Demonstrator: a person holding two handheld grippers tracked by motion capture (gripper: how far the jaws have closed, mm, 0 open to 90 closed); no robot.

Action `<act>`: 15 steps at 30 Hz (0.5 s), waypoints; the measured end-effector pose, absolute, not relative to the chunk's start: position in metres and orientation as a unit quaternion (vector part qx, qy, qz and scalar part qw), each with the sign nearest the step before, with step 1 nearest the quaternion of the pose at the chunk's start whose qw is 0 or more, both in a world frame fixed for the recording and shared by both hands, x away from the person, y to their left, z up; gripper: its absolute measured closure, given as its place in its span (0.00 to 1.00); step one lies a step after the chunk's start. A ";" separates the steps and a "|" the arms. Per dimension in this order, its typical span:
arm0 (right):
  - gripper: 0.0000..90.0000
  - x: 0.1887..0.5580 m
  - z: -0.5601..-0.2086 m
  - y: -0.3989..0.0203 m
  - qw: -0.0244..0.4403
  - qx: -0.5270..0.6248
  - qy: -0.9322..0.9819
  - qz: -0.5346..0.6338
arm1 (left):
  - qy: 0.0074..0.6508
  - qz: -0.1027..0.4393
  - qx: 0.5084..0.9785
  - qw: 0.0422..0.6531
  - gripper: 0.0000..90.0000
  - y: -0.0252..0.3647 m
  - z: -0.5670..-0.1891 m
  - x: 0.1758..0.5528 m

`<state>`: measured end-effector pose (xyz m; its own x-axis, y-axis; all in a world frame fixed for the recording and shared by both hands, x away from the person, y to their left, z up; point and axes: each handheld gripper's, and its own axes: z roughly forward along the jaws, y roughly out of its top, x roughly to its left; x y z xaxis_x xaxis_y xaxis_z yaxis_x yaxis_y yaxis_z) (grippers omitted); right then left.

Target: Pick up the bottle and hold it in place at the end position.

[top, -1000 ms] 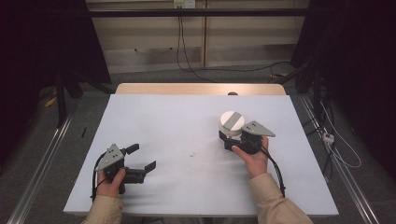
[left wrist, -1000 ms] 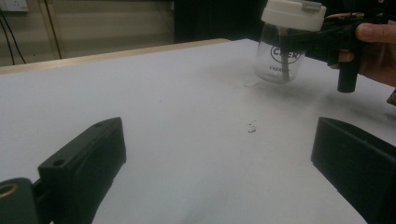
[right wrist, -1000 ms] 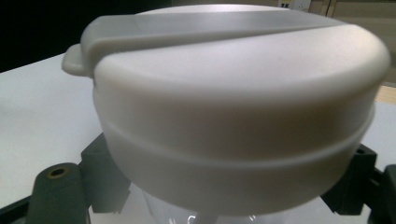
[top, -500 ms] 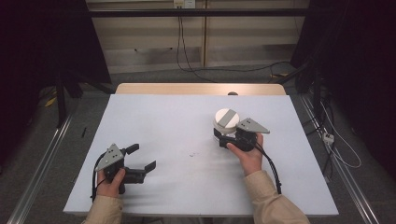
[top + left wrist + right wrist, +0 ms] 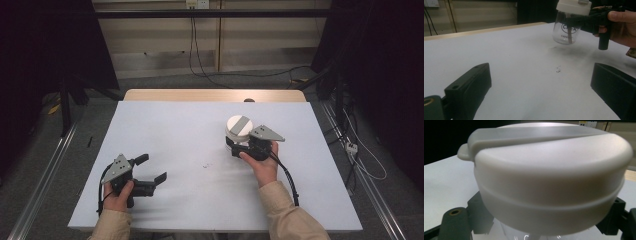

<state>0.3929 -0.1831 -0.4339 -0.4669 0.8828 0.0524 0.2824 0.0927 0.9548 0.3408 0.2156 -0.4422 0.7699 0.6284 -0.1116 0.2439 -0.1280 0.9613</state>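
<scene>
Tongs in the person's right hand (image 5: 264, 162) sit toward four o'clock of the table's (image 5: 175, 130) middle, and the right tongs (image 5: 235, 145) are clenched around a clear jar (image 5: 239, 131) just below its white lid (image 5: 239, 124). In the right gripper view the black jaws stand at either side of the jar's neck, under the lid (image 5: 549, 185), which has a flat raised band across its top and a small tab at its nine o'clock edge. From the left gripper view the jar (image 5: 567, 31) hangs clear of the white table (image 5: 511, 62), with a soft shadow on the surface beneath it; dark printed lettering in a ring shows on its transparent wall, and something thin and brownish stands inside, too blurred to make out. The right hand (image 5: 621, 27) wraps the tool's black handle at that view's two o'clock corner.

The left tongs (image 5: 150, 170) lie near the table's seven o'clock corner, held by the left hand (image 5: 119, 192), released, with the two jaws spread wide and nothing between them. A grey three-cornered plate (image 5: 118, 167) tops that tool, and another (image 5: 266, 133) tops the right one. A small dark smudge (image 5: 206, 164) marks the white surface between the two tools, nearer the middle; it also shows as a speck (image 5: 558, 70) ahead of the left jaws. A black cable (image 5: 287, 172) trails from the right tool back along the beige sleeve (image 5: 290, 215).
</scene>
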 end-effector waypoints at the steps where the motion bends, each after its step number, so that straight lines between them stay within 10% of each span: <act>1: 0.20 0.393 -0.434 -0.182 0.290 0.427 0.681 0.520 | 0.296 0.164 0.734 0.589 0.03 0.216 -0.442 0.341; 15: 0.20 0.401 -0.433 -0.171 0.287 0.426 0.683 0.520 | 0.297 0.162 0.735 0.588 0.03 0.216 -0.442 0.341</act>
<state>0.4013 -0.1709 -0.4326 -0.4726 0.8798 0.0504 0.2833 0.0975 0.9541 0.3410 0.2160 -0.4423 0.7712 0.6269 -0.1107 0.2458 -0.1328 0.9602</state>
